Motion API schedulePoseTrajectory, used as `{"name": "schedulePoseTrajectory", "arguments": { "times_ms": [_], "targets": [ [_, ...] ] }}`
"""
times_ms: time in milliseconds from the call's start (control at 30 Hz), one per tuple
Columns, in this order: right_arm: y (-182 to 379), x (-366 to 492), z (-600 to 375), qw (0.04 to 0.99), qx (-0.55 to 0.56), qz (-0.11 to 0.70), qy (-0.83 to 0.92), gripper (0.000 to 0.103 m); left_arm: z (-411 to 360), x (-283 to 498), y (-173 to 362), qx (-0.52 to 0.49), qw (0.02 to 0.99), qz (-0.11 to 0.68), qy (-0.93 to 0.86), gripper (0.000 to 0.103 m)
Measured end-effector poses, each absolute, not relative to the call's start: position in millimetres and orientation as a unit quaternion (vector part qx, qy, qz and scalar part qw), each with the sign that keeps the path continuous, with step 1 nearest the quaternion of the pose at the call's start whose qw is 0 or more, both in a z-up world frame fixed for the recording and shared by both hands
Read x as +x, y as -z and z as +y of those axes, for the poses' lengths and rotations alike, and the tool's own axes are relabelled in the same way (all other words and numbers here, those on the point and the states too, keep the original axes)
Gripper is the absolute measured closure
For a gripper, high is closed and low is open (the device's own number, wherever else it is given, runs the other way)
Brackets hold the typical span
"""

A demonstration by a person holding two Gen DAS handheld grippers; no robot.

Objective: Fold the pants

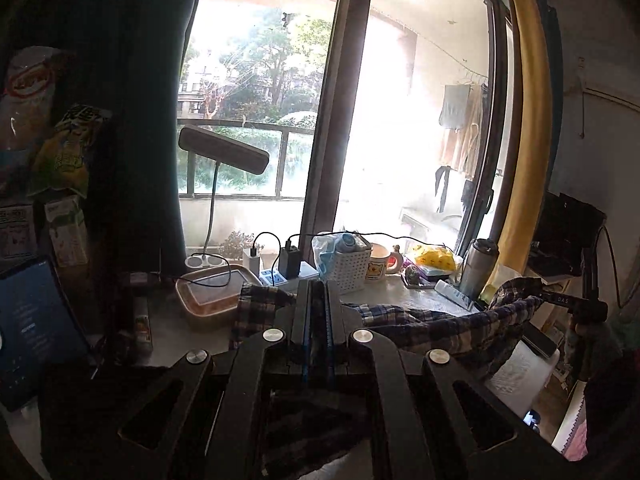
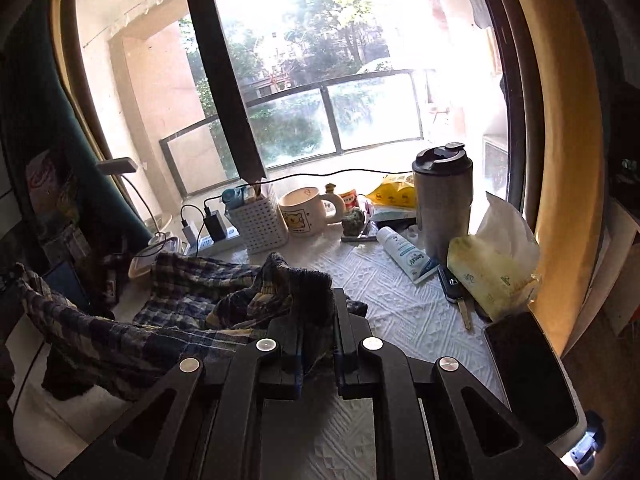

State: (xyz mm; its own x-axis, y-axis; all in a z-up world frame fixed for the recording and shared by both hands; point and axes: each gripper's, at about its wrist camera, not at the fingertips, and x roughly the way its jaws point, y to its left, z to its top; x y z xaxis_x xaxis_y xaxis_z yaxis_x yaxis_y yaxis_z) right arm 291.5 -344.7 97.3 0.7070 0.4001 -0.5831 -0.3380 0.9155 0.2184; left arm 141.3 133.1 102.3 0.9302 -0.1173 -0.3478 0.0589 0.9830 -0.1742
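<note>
Both grippers are clamped tight on the dark blue plaid flannel pants (image 2: pixel 120 332): the left gripper (image 1: pixel 318 300) pinches one edge, the right gripper (image 2: pixel 314 312) a bunched, probably waistband, end. The fabric sags between them across mid-frame. White embossed tablecloth (image 2: pixel 400 304) lies bare at lower right, hemmed by the steel tumbler (image 2: pixel 444 200).

Left gripper (image 1: pixel 319 292) and right gripper (image 2: pixel 316 300) both have fingers clamped together.
</note>
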Motion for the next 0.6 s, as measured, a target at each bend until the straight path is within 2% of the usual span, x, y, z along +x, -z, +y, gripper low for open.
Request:
{"name": "schedulePoseTrajectory", "arguments": {
  "times_ms": [367, 600],
  "targets": [
    [-60, 389, -308, 0.907, 0.082, 0.373, -0.177, 0.092, 170, 247, -48, -0.128, 0.961, 0.24, 0.054, 0.099],
    [-32, 426, -291, 0.899, 0.063, 0.401, -0.166, 0.092, 184, 257, 6, -0.128, 0.937, 0.319, 0.058, 0.095]
  ]
}}
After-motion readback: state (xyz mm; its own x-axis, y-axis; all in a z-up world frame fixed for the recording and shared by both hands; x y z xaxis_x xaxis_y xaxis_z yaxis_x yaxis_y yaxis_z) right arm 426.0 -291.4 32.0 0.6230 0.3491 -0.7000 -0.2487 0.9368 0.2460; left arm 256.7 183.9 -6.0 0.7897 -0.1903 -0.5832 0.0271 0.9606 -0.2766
